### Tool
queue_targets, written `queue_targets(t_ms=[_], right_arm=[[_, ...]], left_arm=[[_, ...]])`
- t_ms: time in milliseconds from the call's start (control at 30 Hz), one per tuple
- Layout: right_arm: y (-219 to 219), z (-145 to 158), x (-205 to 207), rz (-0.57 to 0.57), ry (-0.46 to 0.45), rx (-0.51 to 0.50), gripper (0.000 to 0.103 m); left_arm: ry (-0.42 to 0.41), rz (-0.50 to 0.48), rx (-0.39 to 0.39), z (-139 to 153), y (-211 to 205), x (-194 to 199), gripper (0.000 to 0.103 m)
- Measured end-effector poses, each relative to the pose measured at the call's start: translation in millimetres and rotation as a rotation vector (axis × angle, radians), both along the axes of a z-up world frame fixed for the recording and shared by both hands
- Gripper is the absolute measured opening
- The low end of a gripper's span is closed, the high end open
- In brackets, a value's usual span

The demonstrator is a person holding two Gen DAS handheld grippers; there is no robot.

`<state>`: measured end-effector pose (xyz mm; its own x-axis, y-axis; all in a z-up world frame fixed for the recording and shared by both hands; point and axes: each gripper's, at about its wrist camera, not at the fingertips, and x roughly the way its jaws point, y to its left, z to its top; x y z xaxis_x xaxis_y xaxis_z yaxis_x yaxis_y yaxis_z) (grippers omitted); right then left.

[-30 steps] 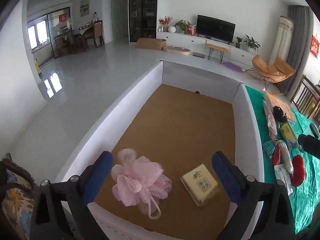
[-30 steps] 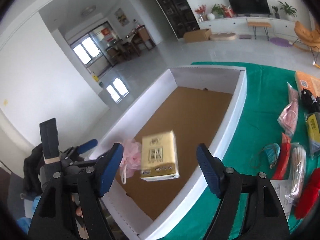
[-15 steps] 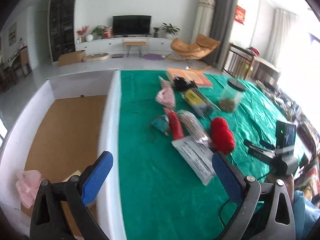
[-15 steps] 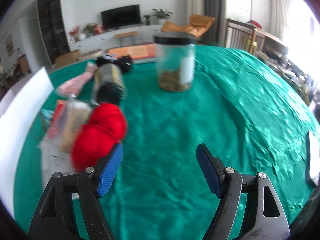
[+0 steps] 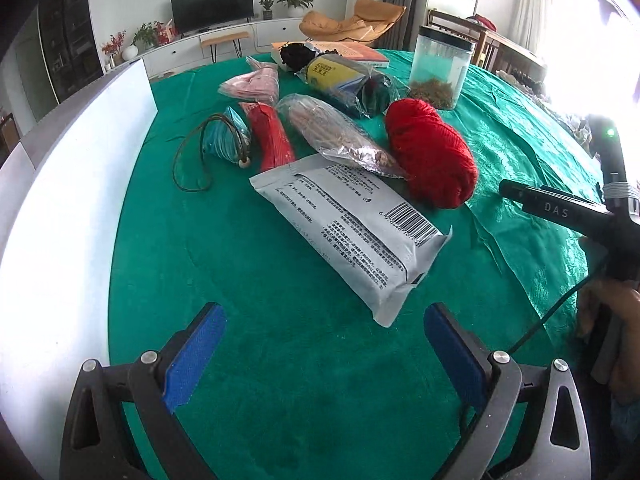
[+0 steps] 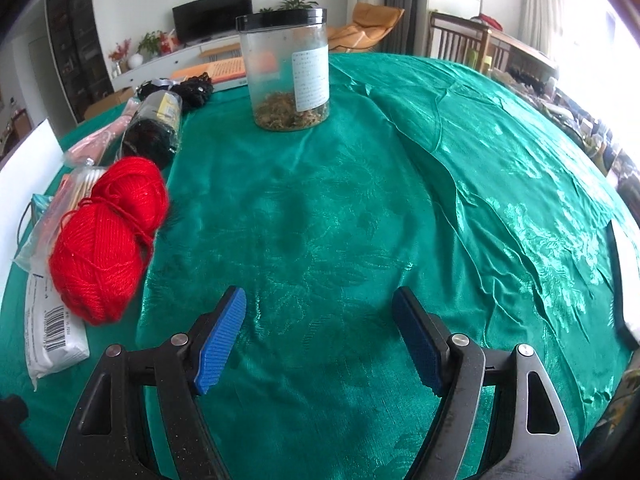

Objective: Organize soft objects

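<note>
On the green tablecloth [image 5: 248,280] lies a heap of items: a grey-white printed pack [image 5: 352,224], a red yarn ball [image 5: 432,152], a clear bag of sticks [image 5: 332,132], a red pouch [image 5: 272,136], a teal pouch with a cord [image 5: 224,140] and a pink bag [image 5: 256,84]. My left gripper [image 5: 320,344] is open and empty, a little short of the grey-white pack. My right gripper [image 6: 320,336] is open and empty over bare cloth, with the red yarn ball [image 6: 104,240] to its left. The white box wall [image 5: 60,208] stands at the left.
A clear jar with a black lid [image 6: 288,72] stands at the back of the cloth, beside a dark yellow-labelled bag [image 5: 344,80] and an orange book [image 5: 352,50]. The right hand's tool [image 5: 580,216] shows at the left view's right edge. A dark-edged flat thing [image 6: 624,280] lies far right.
Both grippers swung away from the white box and down to the green cloth. A second ago the tissue pack was dropping into the box; now the item heap lies before the left gripper.
</note>
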<state>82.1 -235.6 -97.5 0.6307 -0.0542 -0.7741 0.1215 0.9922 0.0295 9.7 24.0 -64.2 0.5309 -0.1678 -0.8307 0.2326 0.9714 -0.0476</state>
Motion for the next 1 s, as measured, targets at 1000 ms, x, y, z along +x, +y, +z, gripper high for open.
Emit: queue_targets(t_ms=[1000], right_arm=[[8, 0, 1, 0.016, 0.016, -0.016, 0.086]], left_arm=[[-0.042, -0.037, 0.029, -24, -9, 34, 0.103]])
